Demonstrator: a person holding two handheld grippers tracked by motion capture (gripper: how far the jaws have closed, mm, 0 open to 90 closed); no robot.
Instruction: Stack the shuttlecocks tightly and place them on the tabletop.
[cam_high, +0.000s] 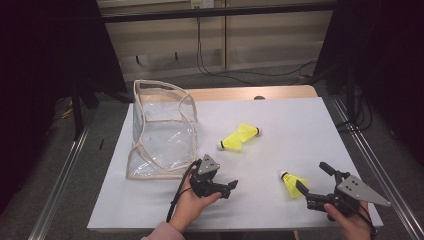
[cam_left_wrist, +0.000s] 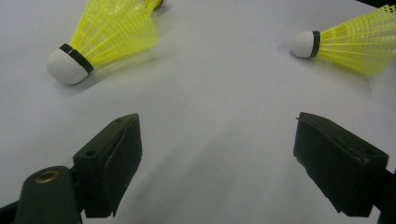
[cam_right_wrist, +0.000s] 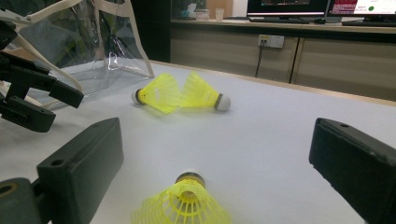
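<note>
Lying on the white table (cam_high: 300, 130), a yellow shuttlecock (cam_high: 292, 182) sits between the spread jaws of the right gripper (cam_high: 314, 182), untouched. The left gripper (cam_high: 227, 187) is also spread wide and empty, near two more shuttlecocks (cam_high: 239, 138) and a clear bag (cam_high: 160, 130).

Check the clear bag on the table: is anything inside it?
The clear bag looks empty: through its see-through walls only the white table shows. All three yellow shuttlecocks lie outside it, a pair mid-table and one near the right gripper. Glare blurs its lowest corners.
</note>
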